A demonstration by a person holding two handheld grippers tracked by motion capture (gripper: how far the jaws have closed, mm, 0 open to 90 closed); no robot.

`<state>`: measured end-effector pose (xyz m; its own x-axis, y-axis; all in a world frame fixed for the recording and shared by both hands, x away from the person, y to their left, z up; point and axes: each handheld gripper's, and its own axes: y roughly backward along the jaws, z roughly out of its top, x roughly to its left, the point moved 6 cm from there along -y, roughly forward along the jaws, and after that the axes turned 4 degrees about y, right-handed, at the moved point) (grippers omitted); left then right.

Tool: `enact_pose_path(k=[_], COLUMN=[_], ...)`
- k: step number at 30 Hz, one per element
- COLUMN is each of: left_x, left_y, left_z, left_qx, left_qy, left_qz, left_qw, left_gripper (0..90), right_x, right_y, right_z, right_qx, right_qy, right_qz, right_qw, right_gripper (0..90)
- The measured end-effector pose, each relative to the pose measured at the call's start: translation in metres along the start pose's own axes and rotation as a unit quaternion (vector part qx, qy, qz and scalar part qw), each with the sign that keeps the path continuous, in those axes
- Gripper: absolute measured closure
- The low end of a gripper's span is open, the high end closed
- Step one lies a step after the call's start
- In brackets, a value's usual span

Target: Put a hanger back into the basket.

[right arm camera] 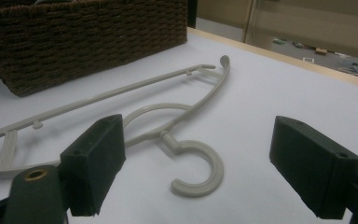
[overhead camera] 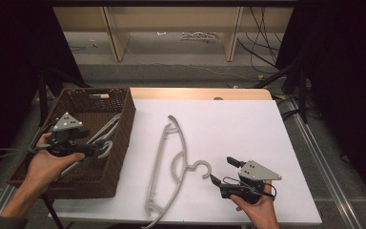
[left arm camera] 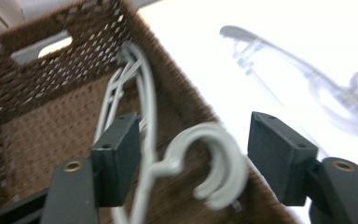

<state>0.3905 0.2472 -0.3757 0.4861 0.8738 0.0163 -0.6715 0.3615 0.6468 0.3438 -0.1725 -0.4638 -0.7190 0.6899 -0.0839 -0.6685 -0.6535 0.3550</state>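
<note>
A pale grey plastic clothes hanger (overhead camera: 169, 167) lies flat on the white table, hook toward the person's right, while a second matching grey hanger (left arm camera: 144, 140) leans tilted inside the brown wicker basket (overhead camera: 119, 143).

Left tool (overhead camera: 97, 149): black blocky jaws, brass-coloured screw eyelets, grey three-cornered plate with dark dots, grey cable loop.
Right tool (overhead camera: 223, 171): same black jaws, grey plate, thin black cable.
Sleeve (overhead camera: 0, 222): dark cuff, near left.
</note>
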Motion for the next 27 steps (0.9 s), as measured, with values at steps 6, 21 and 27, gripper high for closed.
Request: enact_pose_path(k=[6,21,27], left_x=[-0.034,-0.085,-0.097], left_y=[0.006,0.004,0.001], left_z=[0.008,0.002,-0.004], left_qx=[-0.072,-0.118,-0.126], left_qy=[0.026,0.015,0.017], left_qz=[-0.024,-0.046,-0.052], left_qw=[0.9968,0.9918,0.9905], left_gripper=[30.2,24.3,23.9], right_x=[0.0,0.0,0.0], right_y=[0.0,0.0,-0.001], right_z=[0.0,0.001,0.001], right_qx=[-0.001,-0.002,-0.006], right_qy=[-0.001,0.0,-0.002], right_qz=[0.001,0.002,0.003], right_qw=[1.0,1.0,1.0], right_gripper=[19.1,19.1,19.1])
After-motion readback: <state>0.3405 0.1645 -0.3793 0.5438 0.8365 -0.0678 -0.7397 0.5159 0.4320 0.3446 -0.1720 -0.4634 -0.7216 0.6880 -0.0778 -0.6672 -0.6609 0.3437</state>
